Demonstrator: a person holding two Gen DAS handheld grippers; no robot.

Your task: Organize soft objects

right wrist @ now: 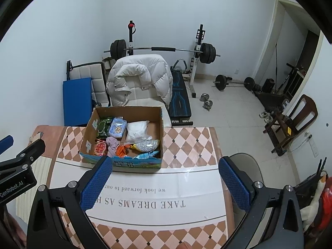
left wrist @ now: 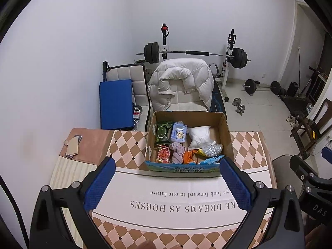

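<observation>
Left wrist view: my left gripper (left wrist: pixel 167 171) hovers over the table (left wrist: pixel 247 143) with its blue-padded jaws spread wide and nothing between them. Just beyond the fingertips sits the cardboard box (left wrist: pixel 225 128), open-topped, on the diamond-patterned cloth. Inside it lie a green packet (left wrist: pixel 164 131), a pale blue tissue pack (left wrist: pixel 178 134) printed with a cartoon figure, a white plastic bag (left wrist: pixel 199 134), a red packet (left wrist: pixel 164 154), a crumpled mauve cloth (left wrist: pixel 177 150), an orange wrapper (left wrist: pixel 189 155) and a silvery pouch (left wrist: pixel 211 149). The cloth's white band reads, upside down, "we look forward to our future" and "DREAMS AS HORSES". Right wrist view: my right gripper (right wrist: pixel 165 167) is likewise wide open and empty, the box to the left of its centre line; here the band reads "TAKE DREAMS", and the other gripper's body carries "GenRobot.AI"
</observation>
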